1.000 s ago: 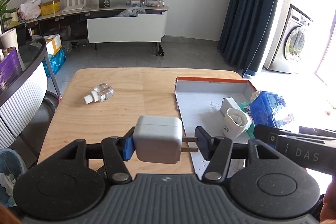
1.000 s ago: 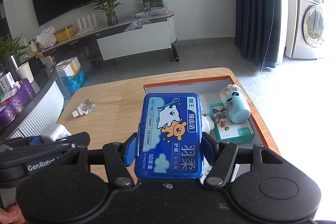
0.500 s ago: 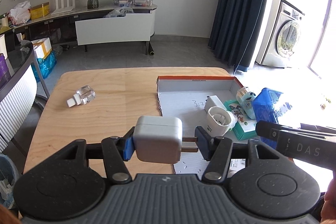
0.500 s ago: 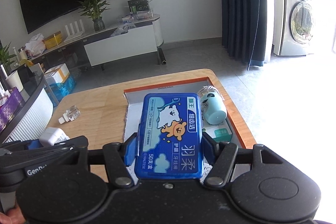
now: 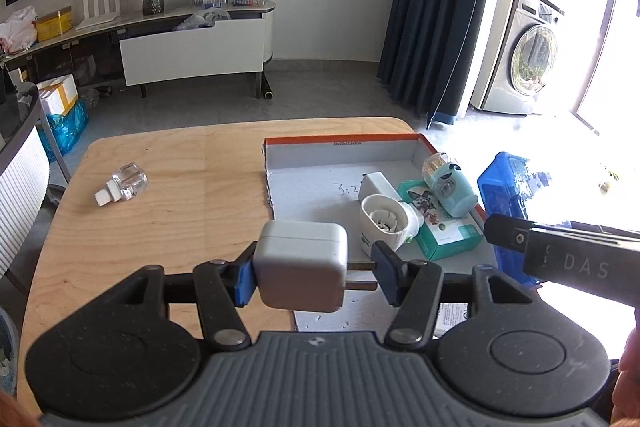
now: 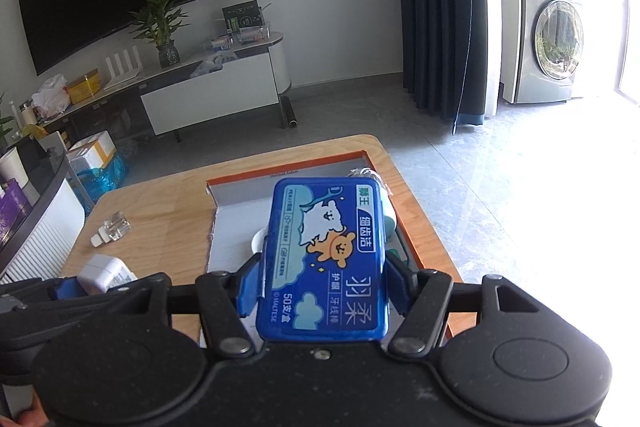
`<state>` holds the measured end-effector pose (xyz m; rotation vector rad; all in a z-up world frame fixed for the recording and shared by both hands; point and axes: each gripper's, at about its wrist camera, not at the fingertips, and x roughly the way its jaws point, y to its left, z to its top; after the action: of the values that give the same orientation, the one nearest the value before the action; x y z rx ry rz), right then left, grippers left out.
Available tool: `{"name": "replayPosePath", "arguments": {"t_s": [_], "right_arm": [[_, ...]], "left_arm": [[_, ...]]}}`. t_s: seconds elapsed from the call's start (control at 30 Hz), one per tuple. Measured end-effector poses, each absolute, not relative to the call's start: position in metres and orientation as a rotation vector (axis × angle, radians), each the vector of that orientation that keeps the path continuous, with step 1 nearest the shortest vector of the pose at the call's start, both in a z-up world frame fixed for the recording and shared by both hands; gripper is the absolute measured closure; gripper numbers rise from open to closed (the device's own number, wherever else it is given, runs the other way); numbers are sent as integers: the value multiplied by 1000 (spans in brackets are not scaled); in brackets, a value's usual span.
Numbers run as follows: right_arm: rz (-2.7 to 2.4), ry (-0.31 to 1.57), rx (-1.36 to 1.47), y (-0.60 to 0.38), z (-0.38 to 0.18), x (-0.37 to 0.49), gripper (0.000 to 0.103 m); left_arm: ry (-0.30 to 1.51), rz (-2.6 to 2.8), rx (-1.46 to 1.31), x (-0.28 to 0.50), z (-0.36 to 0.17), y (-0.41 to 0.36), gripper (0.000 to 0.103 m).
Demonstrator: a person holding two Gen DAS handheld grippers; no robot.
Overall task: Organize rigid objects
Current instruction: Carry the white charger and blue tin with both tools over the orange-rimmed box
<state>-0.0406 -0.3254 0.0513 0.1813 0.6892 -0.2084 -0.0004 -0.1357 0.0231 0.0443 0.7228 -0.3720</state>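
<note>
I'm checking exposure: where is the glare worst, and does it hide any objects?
Left wrist view: the window side right of the box is blown out, washing out the blue case. Right wrist view: floor at right overexposed, blue case clear. Both bend at edges.

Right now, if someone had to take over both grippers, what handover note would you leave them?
Left gripper: shut on the white charger, one pad on its body, the other on its prongs, held over the box's near-left edge.
Right gripper: shut on the blue floss box, held above the tray.
Orange-rimmed box: already holds a white cup, a white block, a teal carton and a teal bottle.
Done: those four are in.
Left: set down the charger and floss box, probably in the box, then fetch the clear bottle lying on the wooden table.
</note>
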Motion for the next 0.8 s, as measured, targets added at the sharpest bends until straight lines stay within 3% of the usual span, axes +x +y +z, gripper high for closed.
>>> {"name": "replayPosePath", "arguments": {"t_s": [0.8], "right_arm": [[-223,727,182,-347,43,-25,29]], "left_arm": [[779,-429,64,4,6,-162,44]]}}
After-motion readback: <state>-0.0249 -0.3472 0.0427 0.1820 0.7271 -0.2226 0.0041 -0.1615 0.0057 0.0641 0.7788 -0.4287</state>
